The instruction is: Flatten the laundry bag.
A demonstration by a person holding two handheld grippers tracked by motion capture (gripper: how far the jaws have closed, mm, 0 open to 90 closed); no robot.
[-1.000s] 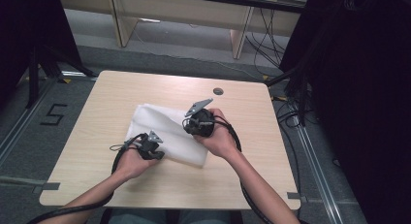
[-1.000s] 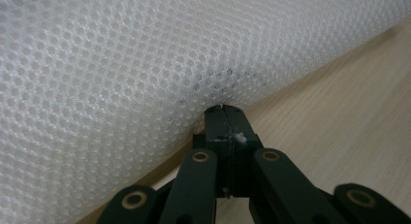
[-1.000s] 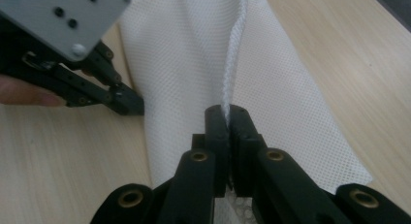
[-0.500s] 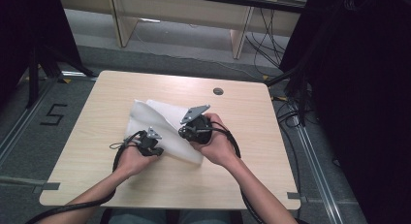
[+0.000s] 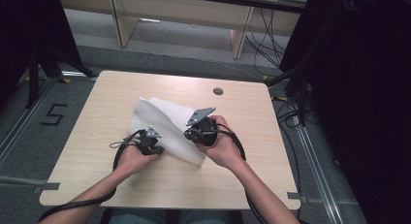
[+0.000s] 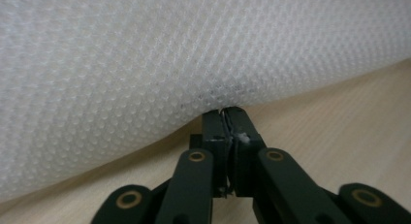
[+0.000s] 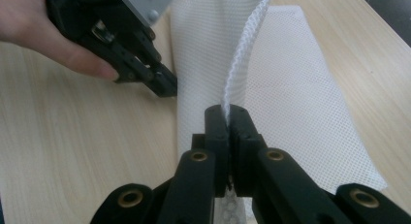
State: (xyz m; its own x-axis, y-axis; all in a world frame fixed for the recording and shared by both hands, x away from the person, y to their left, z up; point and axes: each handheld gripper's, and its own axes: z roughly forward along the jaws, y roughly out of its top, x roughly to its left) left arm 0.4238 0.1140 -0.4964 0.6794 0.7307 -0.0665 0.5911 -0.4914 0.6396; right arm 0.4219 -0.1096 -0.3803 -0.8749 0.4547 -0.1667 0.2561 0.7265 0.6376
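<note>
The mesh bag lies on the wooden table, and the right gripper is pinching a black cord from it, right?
Not quite. The cord is white, not black; the right gripper view shows it. The rest holds: the mesh bag lies on the wooden table, and the right gripper pinches that cord.

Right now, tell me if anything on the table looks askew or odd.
The white mesh bag lies crooked on the table, one edge folded over and lifted. The right claw is shut on its white drawstring cord; the left claw pinches the mesh edge. Nothing is spilled or damaged.

White mesh bag (image 5: pixel 167 127), black grippers
</note>
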